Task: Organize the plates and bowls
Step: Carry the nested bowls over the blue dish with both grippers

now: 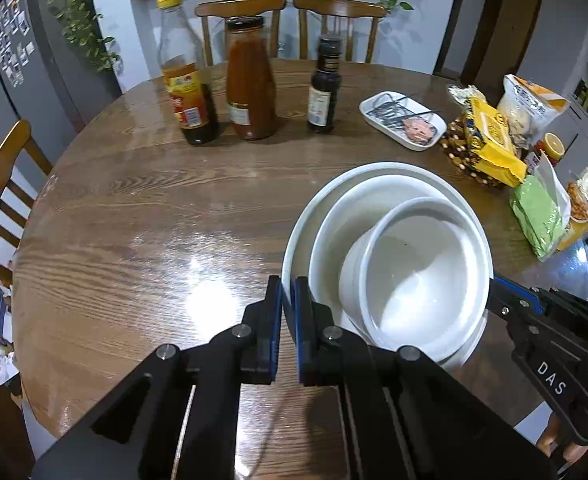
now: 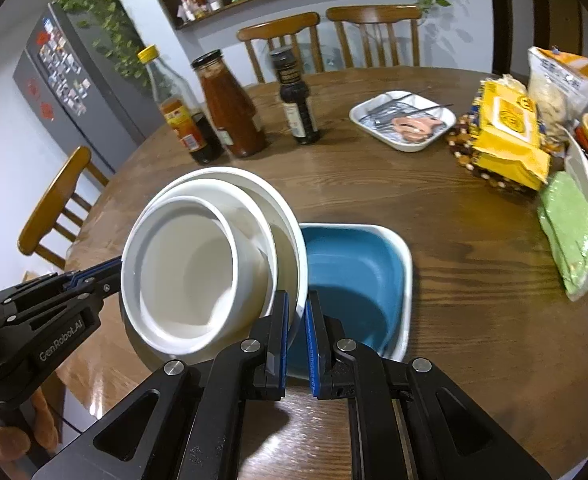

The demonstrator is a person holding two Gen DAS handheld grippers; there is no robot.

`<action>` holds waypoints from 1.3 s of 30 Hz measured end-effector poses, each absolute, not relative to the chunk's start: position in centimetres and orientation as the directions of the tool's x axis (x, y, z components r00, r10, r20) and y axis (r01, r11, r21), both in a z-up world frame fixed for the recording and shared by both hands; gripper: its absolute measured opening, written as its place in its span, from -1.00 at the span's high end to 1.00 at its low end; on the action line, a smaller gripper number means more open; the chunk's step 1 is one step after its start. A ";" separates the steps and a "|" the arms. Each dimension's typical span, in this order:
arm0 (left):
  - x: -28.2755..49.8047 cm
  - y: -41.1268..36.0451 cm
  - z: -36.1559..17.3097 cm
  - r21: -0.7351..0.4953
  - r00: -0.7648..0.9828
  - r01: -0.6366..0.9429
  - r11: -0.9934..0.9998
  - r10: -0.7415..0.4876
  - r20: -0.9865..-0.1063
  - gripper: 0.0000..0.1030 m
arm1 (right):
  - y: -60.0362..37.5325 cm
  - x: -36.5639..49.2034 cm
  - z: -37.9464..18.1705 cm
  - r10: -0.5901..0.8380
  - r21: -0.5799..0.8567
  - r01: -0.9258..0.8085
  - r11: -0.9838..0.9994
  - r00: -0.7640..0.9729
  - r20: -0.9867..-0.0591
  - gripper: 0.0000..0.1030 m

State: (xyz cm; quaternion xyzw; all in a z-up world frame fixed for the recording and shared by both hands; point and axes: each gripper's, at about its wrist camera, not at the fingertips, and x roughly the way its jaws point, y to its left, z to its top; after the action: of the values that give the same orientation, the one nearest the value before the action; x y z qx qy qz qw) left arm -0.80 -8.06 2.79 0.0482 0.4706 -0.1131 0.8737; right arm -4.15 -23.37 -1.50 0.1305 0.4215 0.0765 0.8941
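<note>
A stack of white dishes hangs tilted above the wooden table, held from both sides. It is a wide plate (image 1: 326, 196) with a shallow bowl (image 1: 346, 220) in it and a smaller deep bowl (image 1: 414, 276) innermost. My left gripper (image 1: 288, 286) is shut on the plate's left rim. My right gripper (image 2: 297, 300) is shut on the opposite rim of the plate (image 2: 290, 232). Each wrist view shows the other gripper at the stack's far edge: the right gripper (image 1: 498, 288) and the left gripper (image 2: 116, 268). A blue square dish (image 2: 358, 276) with a white rim sits on the table partly under the stack.
Three bottles stand at the far side: an oil bottle (image 1: 186, 92), a red sauce jar (image 1: 250, 80) and a dark bottle (image 1: 326, 88). A white rectangular dish (image 1: 402, 120) with utensils lies right of them. Snack bags (image 1: 490, 144) crowd the right edge. Wooden chairs ring the table (image 1: 134, 220).
</note>
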 end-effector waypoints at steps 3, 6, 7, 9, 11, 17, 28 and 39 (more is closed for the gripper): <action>-0.8 -9.4 2.6 -0.022 0.524 0.268 0.963 -0.165 -0.836 0.96 | -24.5 -4.5 -1.6 0.233 0.299 -0.004 0.954 0.639 -0.733 0.77; -0.6 -10.6 2.2 -0.032 0.505 0.286 0.958 -0.179 -0.844 0.96 | -25.5 -4.8 -1.8 0.215 0.294 0.019 0.956 0.637 -0.740 0.77; -0.5 -10.8 2.1 -0.034 0.500 0.290 0.956 -0.181 -0.847 0.96 | -25.9 -4.8 -1.9 0.210 0.294 0.028 0.955 0.634 -0.744 0.77; -0.4 -11.3 1.7 -0.036 0.487 0.298 0.954 -0.184 -0.854 0.96 | -26.6 -4.8 -2.3 0.203 0.294 0.042 0.955 0.628 -0.751 0.77; 0.0 -11.8 1.2 -0.041 0.465 0.303 0.952 -0.186 -0.865 0.96 | -27.1 -4.7 -2.7 0.201 0.296 0.054 0.954 0.619 -0.759 0.77; 2.2 -12.8 -1.0 -0.055 0.379 0.283 0.958 -0.165 -0.911 0.96 | -28.2 -2.7 -4.7 0.198 0.284 0.074 0.956 0.549 -0.812 0.77; 4.9 -11.6 -1.7 -0.049 0.376 0.220 0.974 -0.131 -0.917 0.96 | -26.6 1.0 -5.3 0.184 0.228 0.029 0.973 0.498 -0.848 0.76; 6.6 -10.2 -1.3 0.007 0.439 0.163 0.987 -0.066 -0.896 0.96 | -25.1 3.9 -5.7 0.205 0.227 -0.019 0.974 0.504 -0.839 0.76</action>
State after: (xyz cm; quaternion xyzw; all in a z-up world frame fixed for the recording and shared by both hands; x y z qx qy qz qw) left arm 6.63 -10.21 -1.30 0.0462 0.5255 -0.0675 0.8469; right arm 3.87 -25.07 -5.69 0.0942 0.4939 0.0649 0.8619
